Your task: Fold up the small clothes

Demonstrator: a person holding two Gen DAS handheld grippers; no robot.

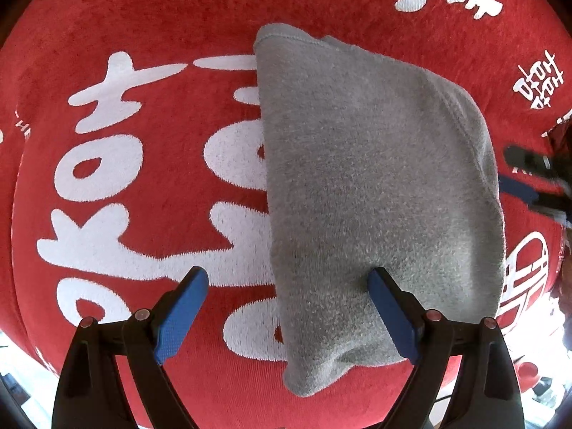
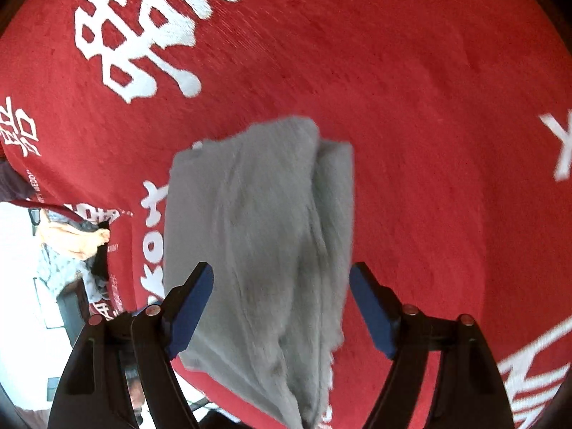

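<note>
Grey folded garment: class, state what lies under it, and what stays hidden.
Under the grey garment lies a red cloth with white characters; the garment covers parts of them. Its inner layers cannot be seen.

Home, red blanket [image 1: 214, 18], clothes pile [image 2: 68, 243]

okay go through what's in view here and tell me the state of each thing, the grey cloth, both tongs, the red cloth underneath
grey garment: folded over, lying on the red cloth
left tongs: open, one finger resting on the garment
right tongs: open, straddling the garment, gripping nothing
red cloth: spread flat under everything
</note>
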